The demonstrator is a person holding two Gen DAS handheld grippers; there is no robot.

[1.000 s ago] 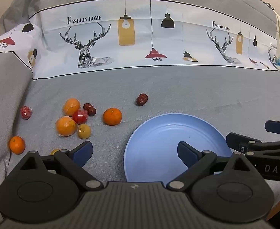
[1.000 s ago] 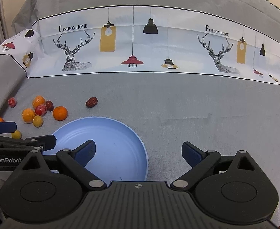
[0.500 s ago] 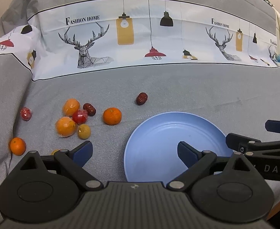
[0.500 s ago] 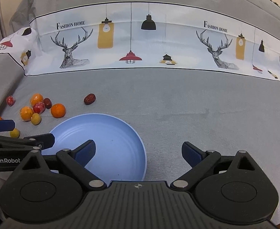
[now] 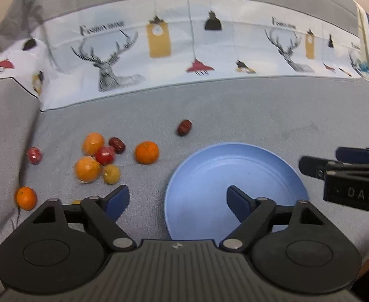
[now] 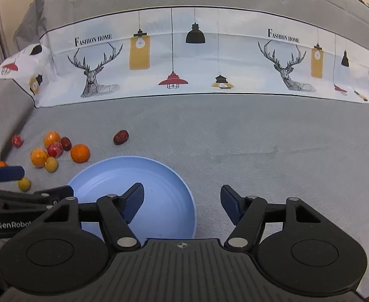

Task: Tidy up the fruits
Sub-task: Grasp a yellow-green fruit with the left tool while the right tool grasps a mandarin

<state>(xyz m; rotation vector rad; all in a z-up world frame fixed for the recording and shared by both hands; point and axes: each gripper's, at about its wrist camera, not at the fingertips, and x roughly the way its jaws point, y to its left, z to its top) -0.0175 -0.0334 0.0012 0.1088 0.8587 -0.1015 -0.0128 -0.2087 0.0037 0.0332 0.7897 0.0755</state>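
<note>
From the left wrist, the left gripper (image 5: 177,198) was closing on nothing beside the blue plate (image 5: 209,158), fruits (image 5: 96,158) scattered left; from the right wrist, the right gripper (image 6: 180,198) was closing empty over the plate's edge, showing bare grey cloth (image 6: 272,138) rightward.

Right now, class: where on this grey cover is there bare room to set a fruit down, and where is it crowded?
Free: the blue plate, empty, and the grey cover between the plate and the printed band. Crowded: the fruit cluster left of the plate; a lone date lies beyond the rim.
</note>
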